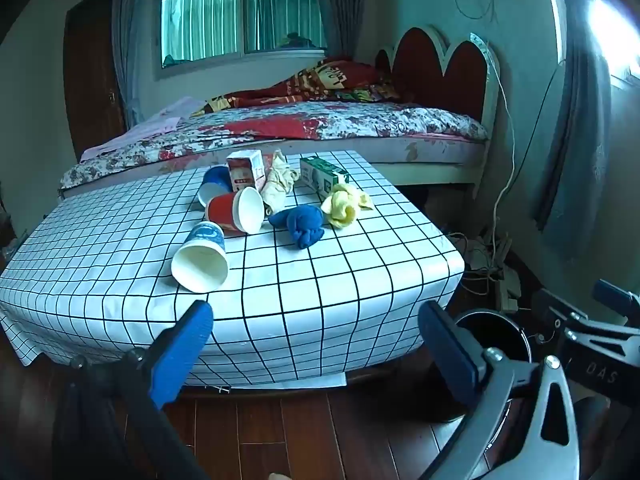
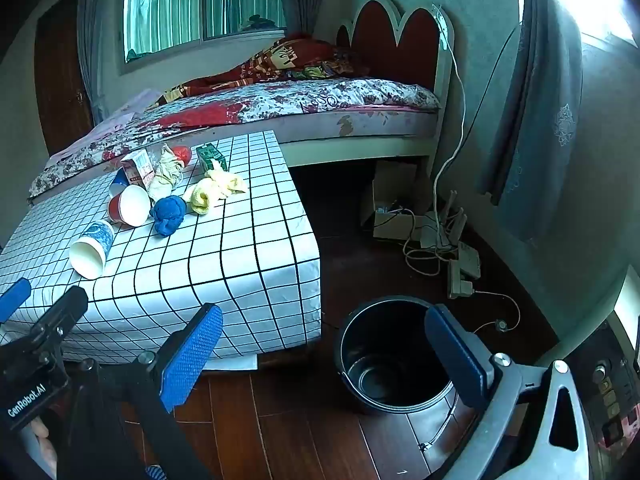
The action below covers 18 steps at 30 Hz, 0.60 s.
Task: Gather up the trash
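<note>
A low table with a white grid cloth [image 1: 280, 280] [image 2: 240, 248] holds trash: a tipped blue paper cup [image 1: 202, 256] [image 2: 92, 250], a tipped red cup [image 1: 236, 210] [image 2: 128, 205], another blue cup [image 1: 212, 186], a red-white carton [image 1: 246, 168] [image 2: 138, 168], a green carton [image 1: 324, 176] [image 2: 211, 157], a crumpled beige wrapper [image 1: 278, 184] [image 2: 166, 178], a blue wad [image 1: 302, 224] [image 2: 168, 214] and a yellow wad [image 1: 344, 204] [image 2: 212, 192]. A black bin [image 2: 390, 356] [image 1: 496, 332] stands on the floor right of the table. My left gripper [image 1: 316, 320] is open and empty before the table's near edge. My right gripper [image 2: 324, 332] is open and empty, near the bin.
A bed [image 1: 320, 124] with a red headboard [image 2: 394, 40] lies behind the table. Cables, a power strip [image 2: 464, 268] and a box [image 2: 394, 208] sit on the wooden floor [image 2: 280, 420] by the right wall. A curtain [image 2: 536, 120] hangs at right.
</note>
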Each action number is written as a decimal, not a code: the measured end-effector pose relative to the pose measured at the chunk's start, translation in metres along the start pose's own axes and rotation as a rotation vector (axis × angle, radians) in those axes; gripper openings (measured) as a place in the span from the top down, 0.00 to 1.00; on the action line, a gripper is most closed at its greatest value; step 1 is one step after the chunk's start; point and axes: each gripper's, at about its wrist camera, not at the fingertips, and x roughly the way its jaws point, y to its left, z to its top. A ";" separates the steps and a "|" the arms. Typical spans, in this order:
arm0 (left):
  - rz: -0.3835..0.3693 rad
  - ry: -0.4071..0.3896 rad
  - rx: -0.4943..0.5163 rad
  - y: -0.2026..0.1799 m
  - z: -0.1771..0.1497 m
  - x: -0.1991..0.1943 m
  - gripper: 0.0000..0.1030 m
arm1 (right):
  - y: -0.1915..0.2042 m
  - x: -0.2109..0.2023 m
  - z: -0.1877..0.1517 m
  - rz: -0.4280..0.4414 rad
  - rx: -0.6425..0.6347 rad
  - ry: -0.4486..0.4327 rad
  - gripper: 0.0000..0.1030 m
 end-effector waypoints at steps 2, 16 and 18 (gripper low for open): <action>-0.002 -0.006 -0.001 0.002 0.000 -0.002 0.01 | 0.001 0.002 -0.001 -0.002 -0.005 0.002 0.01; -0.001 0.021 0.003 0.006 0.001 -0.001 0.01 | 0.006 -0.001 0.001 -0.014 -0.025 -0.013 0.01; 0.004 0.017 0.014 0.000 -0.001 -0.001 0.01 | 0.005 -0.002 0.002 -0.017 -0.025 -0.013 0.01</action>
